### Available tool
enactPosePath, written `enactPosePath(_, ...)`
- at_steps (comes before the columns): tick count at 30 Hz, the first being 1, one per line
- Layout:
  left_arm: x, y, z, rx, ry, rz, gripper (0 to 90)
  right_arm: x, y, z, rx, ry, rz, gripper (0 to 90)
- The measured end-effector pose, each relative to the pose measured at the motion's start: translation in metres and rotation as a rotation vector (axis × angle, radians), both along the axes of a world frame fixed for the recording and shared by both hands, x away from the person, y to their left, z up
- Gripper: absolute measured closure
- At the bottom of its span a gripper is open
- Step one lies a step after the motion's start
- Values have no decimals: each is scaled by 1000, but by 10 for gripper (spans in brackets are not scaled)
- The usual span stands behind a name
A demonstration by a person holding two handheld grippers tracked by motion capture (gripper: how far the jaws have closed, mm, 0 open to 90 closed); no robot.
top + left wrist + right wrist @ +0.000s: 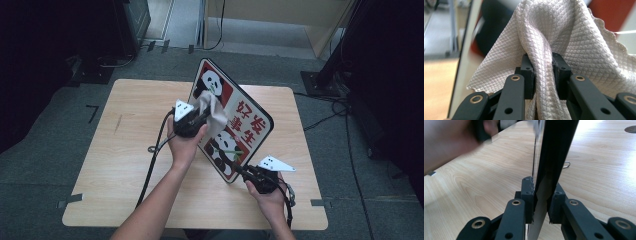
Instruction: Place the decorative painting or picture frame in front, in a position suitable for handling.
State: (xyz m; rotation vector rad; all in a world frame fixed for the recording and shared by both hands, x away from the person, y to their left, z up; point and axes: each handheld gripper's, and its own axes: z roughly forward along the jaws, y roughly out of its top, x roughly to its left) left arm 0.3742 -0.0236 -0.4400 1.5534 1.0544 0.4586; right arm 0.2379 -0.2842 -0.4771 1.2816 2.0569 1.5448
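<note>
From my seat I looked down on a light wooden table [125, 150] set square in the middle of the frame, on grey carpet [45, 165]. Strips of grey tape [69, 201] marked the floor at its lower corners. Dark equipment stood in shadow at the upper left and along the right edge, where black cables [325, 117] trailed across the carpet. A pale wooden cabinet [280, 15] sat at the top right, in brighter light.
</note>
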Motion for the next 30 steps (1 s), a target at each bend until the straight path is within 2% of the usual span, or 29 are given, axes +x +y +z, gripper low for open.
enactPosePath(2, 0, 8, -23, 22, 74, 37, 749, 0, 1, 0, -2, 0, 0, 787)
enactPosePath(4, -3, 14, -46, 39, 170, 84, 743, -1, 1, 1, -6, -2, -1, 787)
enactPosePath(6, -5, 18, -65, 23, 228, 109, 743, -1, 2, 1, -7, -3, -1, 788)
enactPosePath(8, -6, 19, -72, 22, 250, 125, 746, 0, 1, 0, -5, -3, -1, 788)
enactPosePath(11, -3, 17, -64, 35, 257, 134, 753, 0, 2, 1, -9, -6, 0, 787)
enactPosePath(15, 2, 14, -34, -33, 192, 119, 739, 0, 2, 1, -14, -7, 1, 787)
enactPosePath(18, 4, 5, -3, -41, 112, 84, 736, 0, 2, 1, -11, -6, 2, 787)
enactPosePath(19, 4, 1, 7, -56, 91, 76, 737, 0, 2, 1, -12, -7, 3, 787)
enactPosePath(23, 5, -12, 49, -129, 47, 22, 741, 0, 2, 1, -10, -5, 2, 787)
enactPosePath(27, 5, -27, 87, -104, -57, -31, 741, 0, 2, 1, -10, -6, 1, 787)
enactPosePath(29, 6, -30, 94, -83, -94, -51, 740, 0, 2, 1, -10, -5, 1, 787)
enactPosePath(30, 7, -30, 94, -73, -104, -58, 741, 0, 2, 1, -10, -5, 1, 786)
